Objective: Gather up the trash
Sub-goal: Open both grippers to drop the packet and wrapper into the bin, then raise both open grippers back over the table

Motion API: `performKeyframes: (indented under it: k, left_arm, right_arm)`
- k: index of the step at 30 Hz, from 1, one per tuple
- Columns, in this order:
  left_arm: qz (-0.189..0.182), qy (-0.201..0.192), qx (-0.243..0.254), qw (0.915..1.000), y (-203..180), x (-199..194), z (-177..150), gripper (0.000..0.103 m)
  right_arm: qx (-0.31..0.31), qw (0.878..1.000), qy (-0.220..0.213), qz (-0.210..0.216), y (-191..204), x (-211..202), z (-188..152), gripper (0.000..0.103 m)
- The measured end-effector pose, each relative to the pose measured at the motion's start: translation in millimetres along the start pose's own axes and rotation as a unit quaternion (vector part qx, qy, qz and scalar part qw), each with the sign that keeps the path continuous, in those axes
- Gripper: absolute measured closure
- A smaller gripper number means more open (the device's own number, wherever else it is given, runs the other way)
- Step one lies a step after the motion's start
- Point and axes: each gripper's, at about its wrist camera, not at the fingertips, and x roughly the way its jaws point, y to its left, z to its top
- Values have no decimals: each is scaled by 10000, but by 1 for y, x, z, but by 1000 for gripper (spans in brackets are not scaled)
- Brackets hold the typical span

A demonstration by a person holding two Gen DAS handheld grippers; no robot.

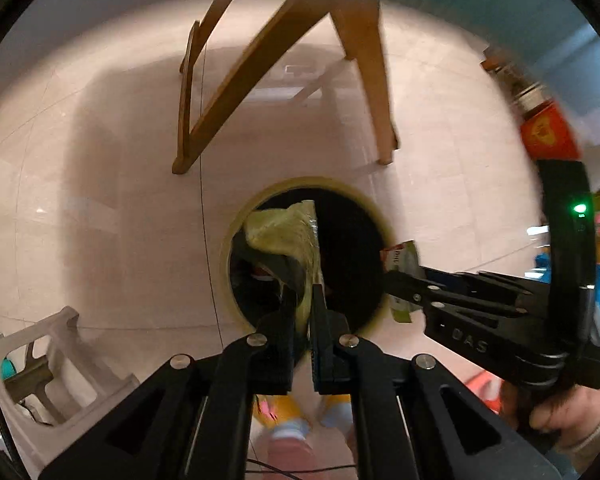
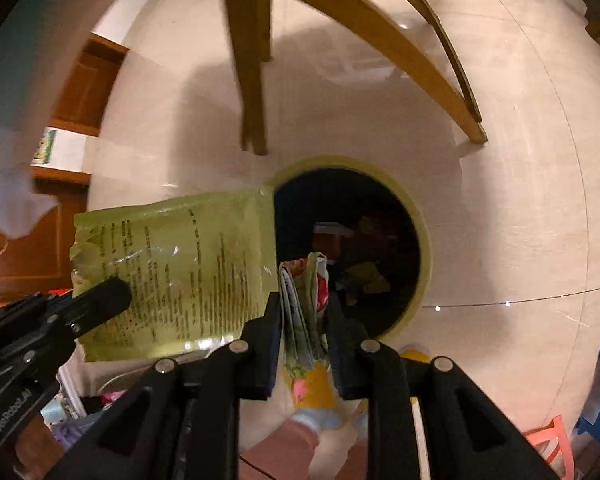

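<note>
A round bin (image 1: 374, 216) with a yellow rim and dark inside stands on the pale tiled floor; it also shows in the right wrist view (image 2: 422, 240), with trash inside. My left gripper (image 1: 303, 300) is shut on a green printed wrapper (image 1: 288, 232) and holds it over the bin's mouth. The same green wrapper (image 2: 172, 268) shows flat in the right wrist view, left of the bin. My right gripper (image 2: 304, 308) is shut on a white, green and red packet (image 2: 306, 292) above the bin's near rim. The right gripper (image 1: 396, 280) shows at the bin's right edge.
Wooden chair legs (image 1: 374, 92) stand on the floor beyond the bin, also in the right wrist view (image 2: 252, 80). A white stool (image 1: 60, 364) is at lower left. A red box (image 1: 548, 132) is at right. A wooden cabinet (image 2: 72, 112) is at left. My feet (image 1: 296, 412) are below.
</note>
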Motion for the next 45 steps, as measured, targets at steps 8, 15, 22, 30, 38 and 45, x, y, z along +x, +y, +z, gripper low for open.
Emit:
performKeyframes:
  k: [8,15,22,30,38,45]
  left_arm:
    - [90,230,-208,9995,14,55,7,50]
    - [161,218,-267,9993,22,37,6,50]
    - [213,109,-167,9996,24,-4,-4,50]
    - [235,-112,-10,9997,10,-96,-9,50]
    - [339,-489,192,9980,-6,-206,-1,45]
    - [371,-945,481,9937,-16,-300,14,43]
  right_arm:
    - [191,9993,-63,-313,-24,54,11,55]
    - [222,9989,-141,-383,-15,50,7,42]
    - [201,9989,-219,-374,2,16,4,42]
    - [250,9981,-455,-341,25,-66,-2,42]
    - [285,9958,-820,-298,55,-174,-10,42]
    - [71,9911,-1291,-312,90,-271,-18,42]
